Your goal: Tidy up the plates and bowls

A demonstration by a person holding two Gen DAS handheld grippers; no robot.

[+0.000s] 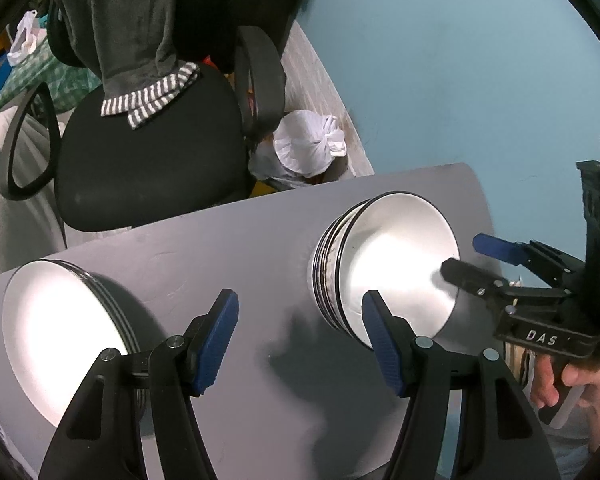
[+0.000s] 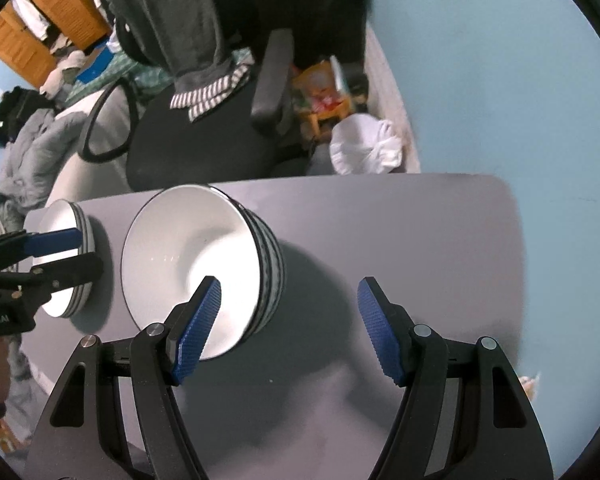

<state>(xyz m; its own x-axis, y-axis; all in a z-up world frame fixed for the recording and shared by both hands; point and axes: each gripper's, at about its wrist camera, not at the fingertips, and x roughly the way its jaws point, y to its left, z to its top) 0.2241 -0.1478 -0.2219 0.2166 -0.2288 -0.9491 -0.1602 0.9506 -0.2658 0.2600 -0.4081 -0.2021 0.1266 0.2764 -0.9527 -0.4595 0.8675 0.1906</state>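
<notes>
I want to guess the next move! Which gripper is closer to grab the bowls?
Probably the right gripper: it is open, with one finger already over the bowl stack's rim. The left gripper, also open, sits between the bowls and the plate stack.

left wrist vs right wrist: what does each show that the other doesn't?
Only left wrist: the person's hand gripping the right claw, seen from the side over the bowl stack.

Only right wrist: the wooden wardrobe, a yellow toy on the floor, and the left claw from the side over the plate stack.

Both: grey table, both stacks, black office chair, white bag, both claws open and empty.
</notes>
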